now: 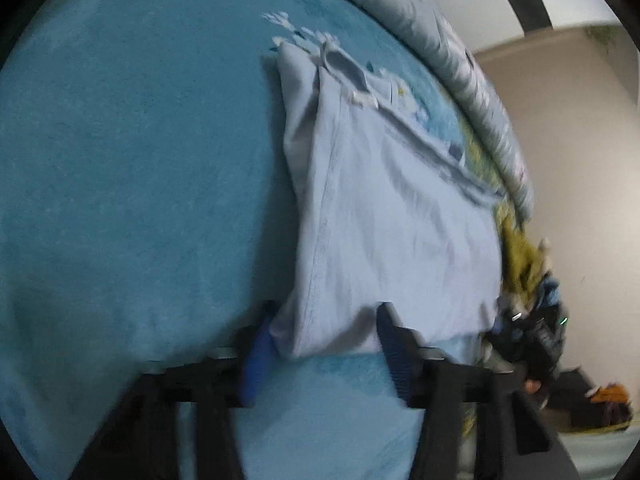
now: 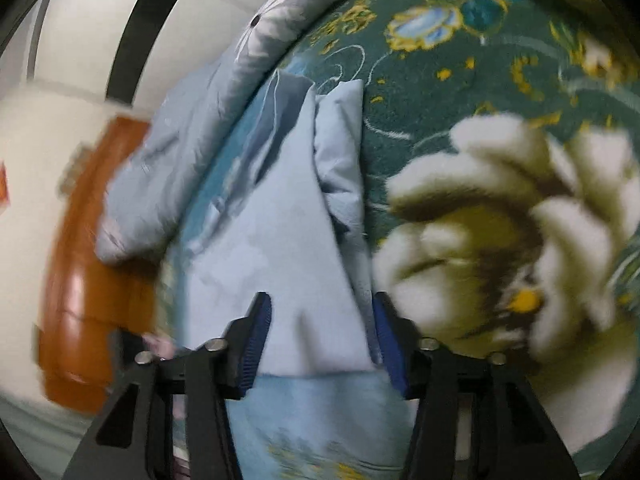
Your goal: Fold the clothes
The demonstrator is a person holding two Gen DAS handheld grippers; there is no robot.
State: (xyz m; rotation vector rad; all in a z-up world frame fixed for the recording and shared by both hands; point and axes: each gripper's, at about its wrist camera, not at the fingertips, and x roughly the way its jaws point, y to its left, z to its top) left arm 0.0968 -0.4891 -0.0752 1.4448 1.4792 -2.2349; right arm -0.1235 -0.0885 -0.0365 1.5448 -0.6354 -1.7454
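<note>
A pale blue garment lies partly folded on a blue plush blanket. My left gripper is open, its blue-padded fingers straddling the garment's near hem. In the right wrist view the same pale blue garment runs away from me over a green floral blanket. My right gripper is open, with the garment's near edge lying between its fingers. Both views are blurred by motion.
A grey-blue quilt lies bunched along the far edge of the bed, also in the right wrist view. A brown wooden piece stands at the left. Dark and yellow items sit beyond the bed's right edge.
</note>
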